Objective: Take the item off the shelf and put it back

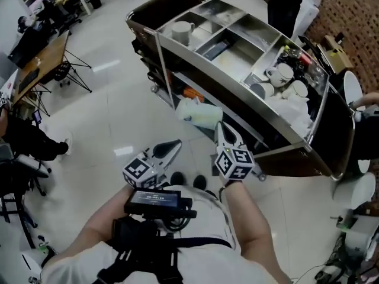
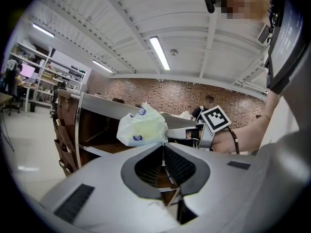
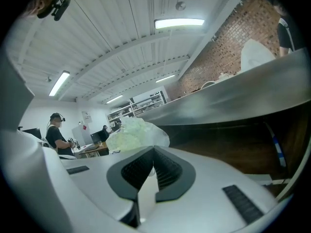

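A pale green and white plastic bag [image 1: 199, 115] hangs in the air in front of the cart's middle shelf [image 1: 234, 114], clear of it. My right gripper [image 1: 219, 126] is shut on the bag's near edge. In the right gripper view the bag [image 3: 132, 135] bulges just past the closed jaws of that gripper [image 3: 153, 150]. My left gripper [image 1: 177, 142] sits lower left of the bag, shut with nothing in it. The left gripper view shows the bag [image 2: 141, 126] above my left gripper [image 2: 163, 147], with the right gripper [image 2: 171, 133] pinching it from the right.
The steel and brown cart [image 1: 169, 7] has a divided top tray with a white mug [image 1: 182, 32] and several cups [image 1: 285, 76]. An orange item [image 1: 192, 93] lies on a lower shelf. Desks and chairs [image 1: 35, 64] stand at the left. A person [image 3: 56, 132] stands far off.
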